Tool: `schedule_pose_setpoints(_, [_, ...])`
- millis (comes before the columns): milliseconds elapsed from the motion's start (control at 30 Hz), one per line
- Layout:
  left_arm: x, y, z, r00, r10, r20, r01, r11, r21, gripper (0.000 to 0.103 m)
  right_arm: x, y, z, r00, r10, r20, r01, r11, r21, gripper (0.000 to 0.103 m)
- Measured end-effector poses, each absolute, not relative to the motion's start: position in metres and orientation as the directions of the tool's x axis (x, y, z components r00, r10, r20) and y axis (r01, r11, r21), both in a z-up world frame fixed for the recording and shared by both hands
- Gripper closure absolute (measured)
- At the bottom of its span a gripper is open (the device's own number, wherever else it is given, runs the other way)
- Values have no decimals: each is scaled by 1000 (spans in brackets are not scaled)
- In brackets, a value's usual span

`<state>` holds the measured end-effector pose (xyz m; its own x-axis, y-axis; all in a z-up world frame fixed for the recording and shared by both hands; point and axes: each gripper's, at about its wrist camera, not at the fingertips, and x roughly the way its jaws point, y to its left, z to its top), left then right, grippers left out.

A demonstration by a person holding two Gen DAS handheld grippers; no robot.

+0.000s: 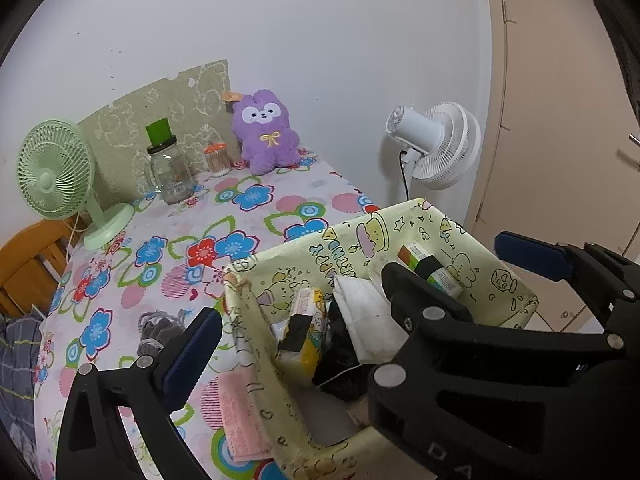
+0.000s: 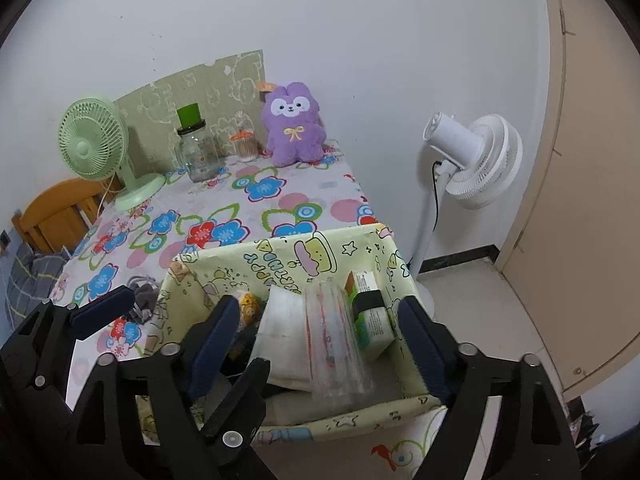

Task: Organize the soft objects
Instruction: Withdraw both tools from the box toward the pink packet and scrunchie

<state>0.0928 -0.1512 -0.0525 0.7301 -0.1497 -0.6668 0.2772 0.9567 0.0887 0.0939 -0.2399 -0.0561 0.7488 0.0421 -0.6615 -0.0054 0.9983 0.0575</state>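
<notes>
Purple plush (image 1: 266, 132), jar (image 1: 170, 172), green fan (image 1: 56, 176) behind basket (image 1: 404, 226).

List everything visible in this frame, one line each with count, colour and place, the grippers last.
storage box: one, pale yellow cartoon print, near table edge, holding packets
purple plush: one, purple, far end against the wall
desk fan: one, mint green, far left of table
glass jar: one, clear, green-topped lid, beside the desk fan
swab jar: one, clear, orange lid, between glass jar and plush
grey sock: one, grey, on tablecloth left of the box
standing fan: one, white, on the floor right of the table
left gripper: black, blue pads, open
right gripper: black, blue pads, open over the box
</notes>
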Motion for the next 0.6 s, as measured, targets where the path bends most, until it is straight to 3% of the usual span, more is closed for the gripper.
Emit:
schedule_pose_setpoints(300, [78,-135,-42,744,-158,-649,265,962,70,0,75,-224,-42,787,21,-616,-1,1000,32,6])
schedule_pose_setpoints(600, [61,-114,-32,768,-148,-623,238,969,63,0,55,-205,-30,815,34,-578,-15,999,38,4])
